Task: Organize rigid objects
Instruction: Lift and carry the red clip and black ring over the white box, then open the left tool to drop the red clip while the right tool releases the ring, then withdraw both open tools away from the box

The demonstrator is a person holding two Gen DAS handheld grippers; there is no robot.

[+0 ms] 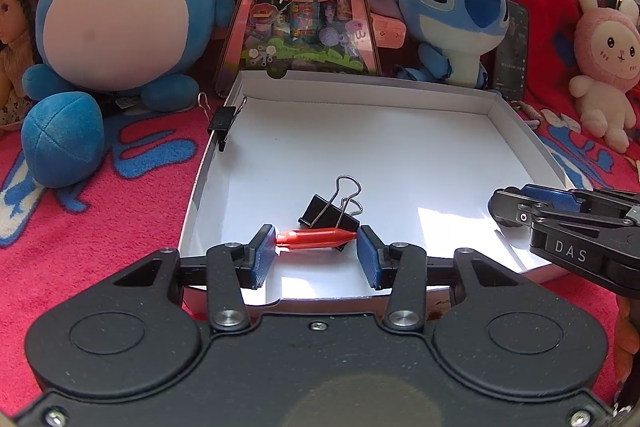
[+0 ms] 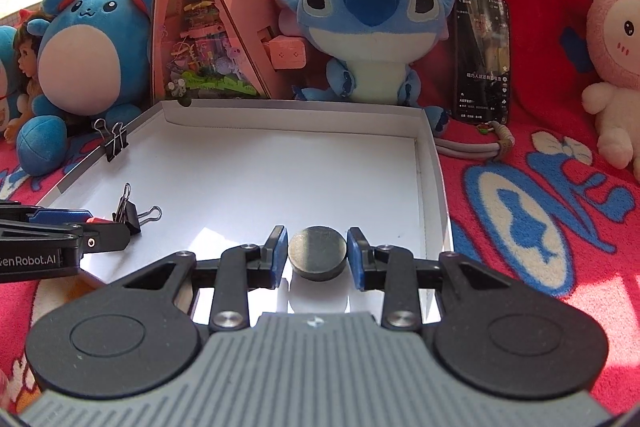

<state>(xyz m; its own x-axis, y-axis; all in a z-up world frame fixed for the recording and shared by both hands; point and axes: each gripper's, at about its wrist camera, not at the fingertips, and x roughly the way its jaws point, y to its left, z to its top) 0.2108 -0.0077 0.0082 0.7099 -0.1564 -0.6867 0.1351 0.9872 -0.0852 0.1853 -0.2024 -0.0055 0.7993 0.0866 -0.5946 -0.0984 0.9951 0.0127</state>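
Two tongs work over the white box [image 1: 400,163]: the left tongs [image 1: 316,251] grip a red pen [image 1: 316,238] end to end beside a binder clip [image 1: 332,211], while the right tongs [image 2: 318,257] pinch a dark disc [image 2: 318,253] low inside, apparently for placing.

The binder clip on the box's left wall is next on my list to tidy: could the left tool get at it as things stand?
Probably not yet. The left tool is shut on a red crayon, so its grip is taken. Otherwise the path looks free: only bare box floor lies ahead toward the clipped binder clip.
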